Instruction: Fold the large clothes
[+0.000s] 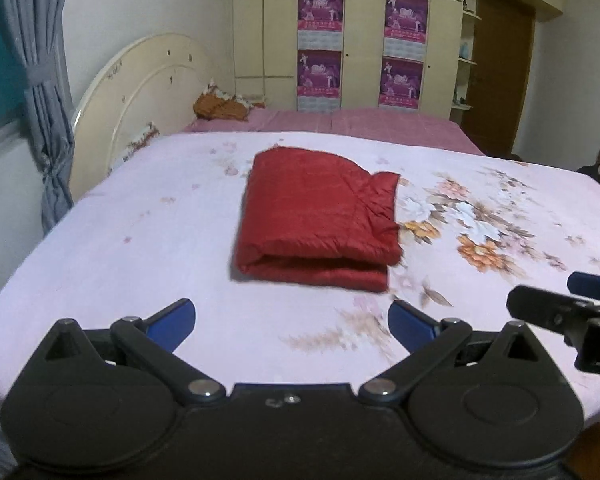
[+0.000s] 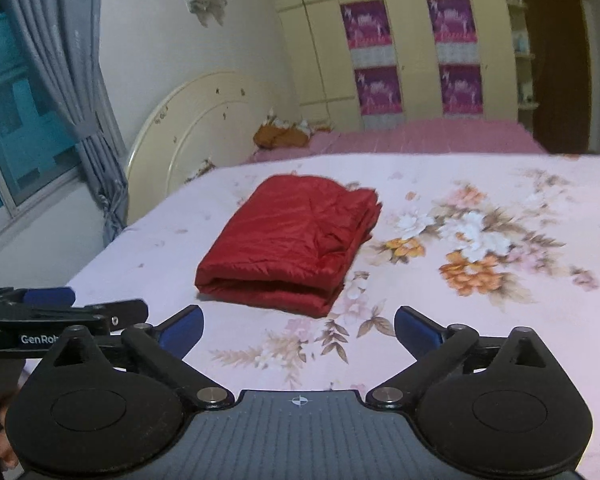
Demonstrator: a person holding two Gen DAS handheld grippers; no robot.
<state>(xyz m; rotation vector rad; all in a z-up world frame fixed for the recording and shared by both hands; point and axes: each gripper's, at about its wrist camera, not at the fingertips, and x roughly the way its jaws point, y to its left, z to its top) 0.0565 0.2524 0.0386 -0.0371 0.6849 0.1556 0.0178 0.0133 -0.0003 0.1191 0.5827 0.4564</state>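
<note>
A red garment (image 1: 318, 216), folded into a thick rectangular bundle, lies on the floral bedsheet (image 1: 140, 240) near the middle of the bed, its doubled edge facing the two tools. The left hand-held gripper (image 1: 292, 320) hovers just short of the garment with its blue-padded jaws spread wide and nothing between them. The right hand-held gripper (image 2: 299, 326) hangs beside it (equally wide, equally empty), clear of the garment. Beyond the garment stand a cream headboard (image 1: 140, 92) and a poster-hung wardrobe (image 1: 360, 32).
</note>
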